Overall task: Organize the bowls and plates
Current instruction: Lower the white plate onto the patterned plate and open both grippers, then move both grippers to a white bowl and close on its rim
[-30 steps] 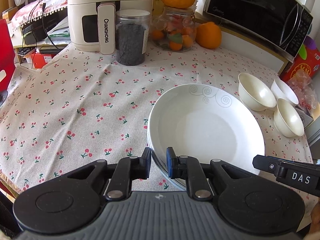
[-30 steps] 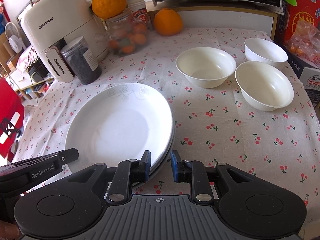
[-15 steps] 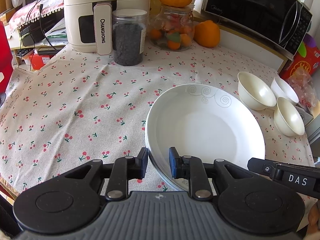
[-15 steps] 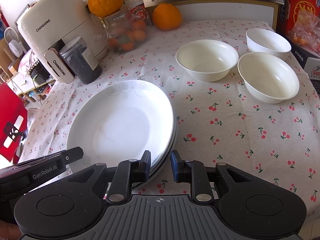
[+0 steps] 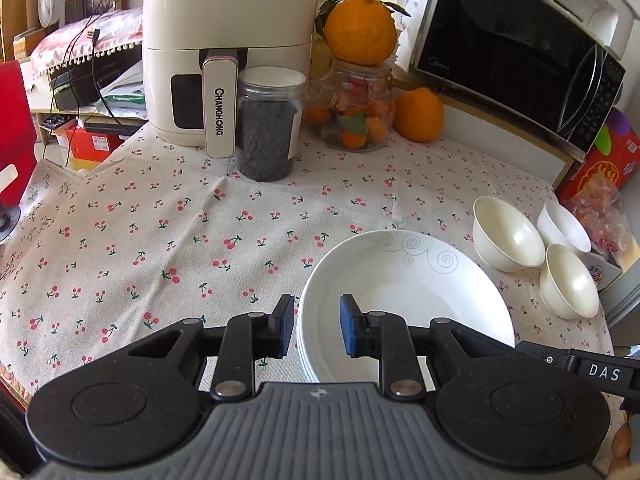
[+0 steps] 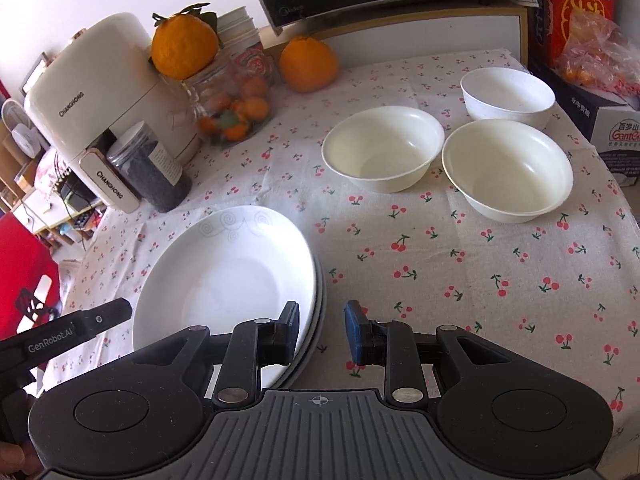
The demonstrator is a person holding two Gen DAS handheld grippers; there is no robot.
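The left half of the table (image 5: 140,240) lies bare from the near edge back to the air fryer (image 5: 228,52) and dark jar (image 5: 268,128), which block the far left corner. Beside them a glass jar (image 5: 352,112) topped with an orange (image 5: 360,28), and a second orange (image 5: 418,114), close off the far edge under the microwave (image 5: 516,52). The plate stack (image 6: 228,276) fills the near middle. Three bowls (image 6: 384,152) crowd the far right corner, boxes (image 6: 592,92) just beyond them. Open cloth runs along the near right edge, between stack and bowls.
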